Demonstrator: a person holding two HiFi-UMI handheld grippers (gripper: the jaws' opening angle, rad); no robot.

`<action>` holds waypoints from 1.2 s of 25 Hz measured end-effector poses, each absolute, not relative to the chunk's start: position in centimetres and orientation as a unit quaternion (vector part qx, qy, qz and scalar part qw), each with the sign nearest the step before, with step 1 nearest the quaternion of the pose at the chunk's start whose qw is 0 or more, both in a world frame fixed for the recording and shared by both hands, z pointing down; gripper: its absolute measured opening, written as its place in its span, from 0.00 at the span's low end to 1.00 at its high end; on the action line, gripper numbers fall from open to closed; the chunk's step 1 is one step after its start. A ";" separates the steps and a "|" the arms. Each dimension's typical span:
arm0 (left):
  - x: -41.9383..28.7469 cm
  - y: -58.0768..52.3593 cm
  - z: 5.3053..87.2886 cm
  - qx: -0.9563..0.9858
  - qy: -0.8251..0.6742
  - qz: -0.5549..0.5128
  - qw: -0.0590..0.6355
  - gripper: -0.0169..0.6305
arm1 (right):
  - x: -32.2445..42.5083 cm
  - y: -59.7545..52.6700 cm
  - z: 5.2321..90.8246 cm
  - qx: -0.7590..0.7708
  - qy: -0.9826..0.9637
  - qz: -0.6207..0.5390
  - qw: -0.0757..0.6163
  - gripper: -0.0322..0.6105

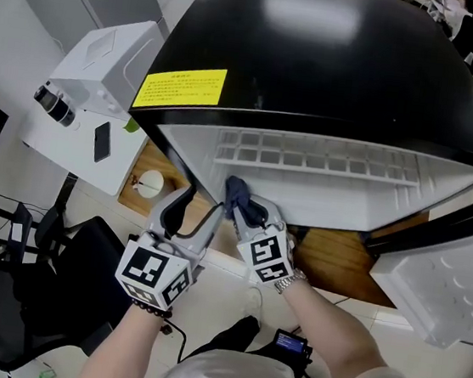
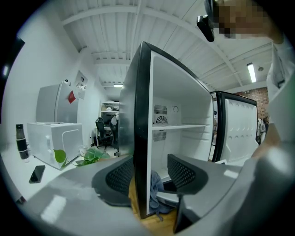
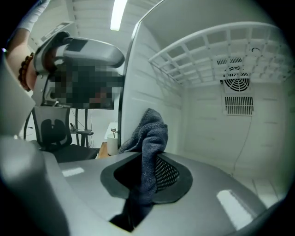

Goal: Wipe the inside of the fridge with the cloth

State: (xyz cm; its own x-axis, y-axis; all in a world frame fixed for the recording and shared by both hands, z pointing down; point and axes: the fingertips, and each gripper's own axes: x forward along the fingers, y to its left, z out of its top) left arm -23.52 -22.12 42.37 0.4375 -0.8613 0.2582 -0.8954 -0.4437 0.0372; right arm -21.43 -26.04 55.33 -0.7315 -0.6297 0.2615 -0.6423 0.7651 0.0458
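1. The cloth (image 3: 150, 138) is a dark blue-grey knitted rag. The jaws of the right gripper (image 3: 147, 173) are clamped on it. A fold stands up above the jaws and a loose tail hangs below them.
2. In the head view, the cloth (image 1: 237, 194) sits at the open front of the fridge (image 1: 320, 66). It is near the left inner wall and below the wire shelf (image 1: 317, 161). Whether it touches a white inner surface cannot be told.
3. The jaws of the left gripper (image 2: 150, 173) stand apart and hold nothing. They sit on either side of the front edge of the fridge's side wall (image 2: 140, 115), with a gap showing on the inner side.
4. The cloth will likely handle as light, soft and limp. It should drape, fold and bunch rather than keep a shape, and nothing about it is fragile. Its rough knit should give the pads a sure hold, so slipping looks unlikely. A hard drag against the wall could still tug a thin pinch free.
5. The best place to hold it is probably the bunched middle. That leaves a wad ahead of the jaws, so fabric meets the liner and not the hard jaw tips. The hanging tail may snag on the wire shelf.
6. The inner walls look like smooth, hard plastic, so the cloth should glide under light pressure.
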 end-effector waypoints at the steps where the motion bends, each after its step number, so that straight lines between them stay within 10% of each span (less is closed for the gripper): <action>1: -23.5 -22.1 42.4 0.843 -0.521 0.100 0.085 0.38 | -21.4 -26.5 55.4 0.345 -0.929 0.024 0.133 0.14; 30: -23.6 -22.1 42.3 0.850 -0.512 0.096 0.083 0.38 | -21.7 -41.5 57.0 0.418 -0.893 0.058 0.154 0.14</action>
